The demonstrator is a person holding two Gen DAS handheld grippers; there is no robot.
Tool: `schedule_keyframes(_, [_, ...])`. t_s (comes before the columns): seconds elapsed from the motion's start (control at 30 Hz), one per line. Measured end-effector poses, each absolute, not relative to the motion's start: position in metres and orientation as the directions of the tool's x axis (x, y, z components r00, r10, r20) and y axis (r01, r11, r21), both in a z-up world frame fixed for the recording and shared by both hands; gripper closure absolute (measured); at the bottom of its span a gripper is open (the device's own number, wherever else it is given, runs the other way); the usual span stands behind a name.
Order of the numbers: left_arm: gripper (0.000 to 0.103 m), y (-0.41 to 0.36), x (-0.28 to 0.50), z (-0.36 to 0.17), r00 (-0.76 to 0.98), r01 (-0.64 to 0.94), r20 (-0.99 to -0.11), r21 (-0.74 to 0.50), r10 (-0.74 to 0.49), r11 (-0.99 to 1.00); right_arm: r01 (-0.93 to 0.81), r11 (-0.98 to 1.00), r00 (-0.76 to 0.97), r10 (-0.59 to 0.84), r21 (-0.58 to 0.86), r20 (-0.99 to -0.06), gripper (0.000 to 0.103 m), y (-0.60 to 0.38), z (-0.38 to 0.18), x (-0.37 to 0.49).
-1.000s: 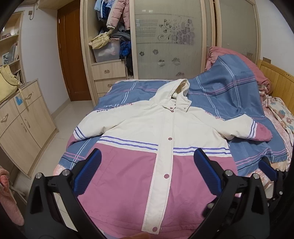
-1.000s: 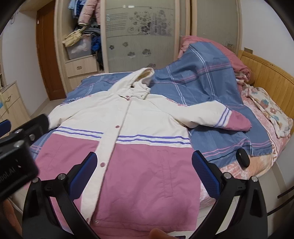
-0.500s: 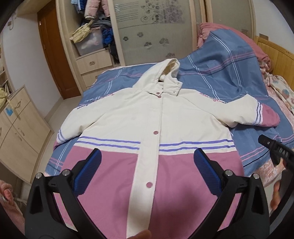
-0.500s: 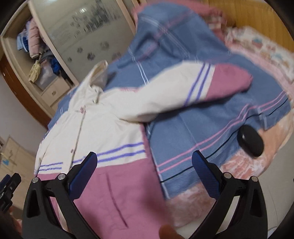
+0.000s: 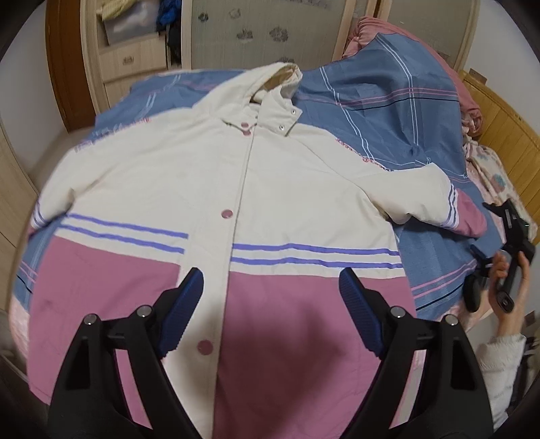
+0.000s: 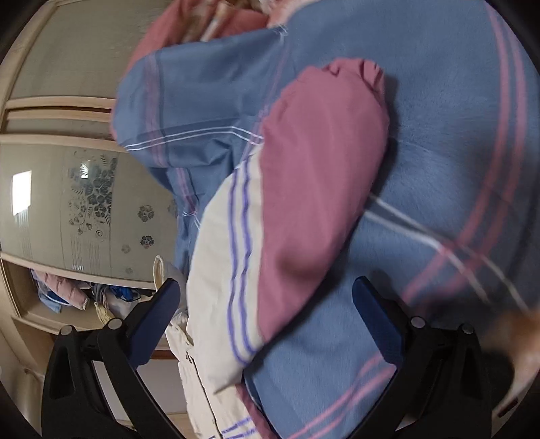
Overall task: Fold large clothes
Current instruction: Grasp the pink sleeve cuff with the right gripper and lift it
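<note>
A large hooded jacket (image 5: 216, 175), cream above and pink below with purple stripes, lies flat and face up on the bed. My left gripper (image 5: 271, 297) hovers over its pink lower front; its jaws are closing with nothing between them. The jacket's right sleeve (image 6: 303, 189), with a pink cuff, fills the right wrist view, which is rolled onto its side. My right gripper (image 6: 266, 304) is open just short of that sleeve, its blue pads apart from the cloth. In the left wrist view the right gripper (image 5: 506, 243) shows beside the sleeve cuff, held by a hand.
A blue plaid bedspread (image 5: 388, 111) covers the bed, bunched up at the back right. A wooden headboard (image 5: 506, 135) stands on the right. Wardrobe doors (image 5: 263, 30) and drawers (image 5: 131, 64) are behind the bed, a wooden cabinet (image 5: 10, 189) on the left.
The left gripper moved in closer over the jacket and tilted down, its jaws narrowing. The right gripper swung right to the sleeve and rolled onto its side.
</note>
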State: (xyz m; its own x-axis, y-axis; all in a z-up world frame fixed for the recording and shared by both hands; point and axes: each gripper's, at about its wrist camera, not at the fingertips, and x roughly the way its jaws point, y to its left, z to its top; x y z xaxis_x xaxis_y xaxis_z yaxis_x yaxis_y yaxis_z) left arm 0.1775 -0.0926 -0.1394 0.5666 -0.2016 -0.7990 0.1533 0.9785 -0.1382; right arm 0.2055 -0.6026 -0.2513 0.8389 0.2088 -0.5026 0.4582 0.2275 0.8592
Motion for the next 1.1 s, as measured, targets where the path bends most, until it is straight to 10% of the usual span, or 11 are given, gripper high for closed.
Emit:
schedule_keyframes(0.1, [0.016, -0.087, 0.184, -0.149, 0.547, 0.123, -0.814, -0.152, -0.194, 0.981, 0.475, 0.187, 0.837, 0.205, 0.86, -0.507, 0.037, -0.617, -0.268, 0.221])
schedule_keyframes(0.17, [0.015, -0.084, 0.187, -0.15, 0.554, 0.102, -0.815, -0.136, -0.17, 0.985, 0.488, 0.202, 0.83, 0.196, 0.849, -0.523, 0.09, -0.617, -0.266, 0.224])
schedule_keyframes(0.37, [0.01, -0.059, 0.192, -0.151, 0.56, 0.032, -0.817, -0.144, -0.137, 0.989, 0.407, 0.275, 0.894, 0.076, 0.871, -0.441, 0.094, -0.616, -0.224, 0.199])
schedule_keyframes(0.57, [0.01, -0.031, 0.192, -0.151, 0.574, -0.018, -0.808, -0.174, -0.132, 0.985, 0.247, 0.581, 0.953, 0.0, 0.776, -0.304, 0.095, -0.552, -0.124, 0.188])
schedule_keyframes(0.8, [0.01, 0.008, 0.189, -0.148, 0.598, -0.103, -0.796, -0.196, -0.097, 0.975, -0.208, 0.763, 0.874, 0.426, 0.612, -0.235, 0.088, -0.373, -0.029, 0.237])
schedule_keyframes(0.93, [0.009, 0.031, 0.186, -0.143, 0.612, -0.143, -0.787, -0.212, -0.082, 0.967, -0.44, 0.746, 0.623, 0.654, 0.499, -0.429, 0.013, -0.243, -0.045, 0.262])
schedule_keyframes(1.1, [0.006, 0.06, 0.185, -0.139, 0.626, -0.191, -0.776, -0.248, -0.077, 0.95, -0.448, 0.787, 0.616, 0.616, 0.424, -0.491, 0.012, -0.217, -0.078, 0.243])
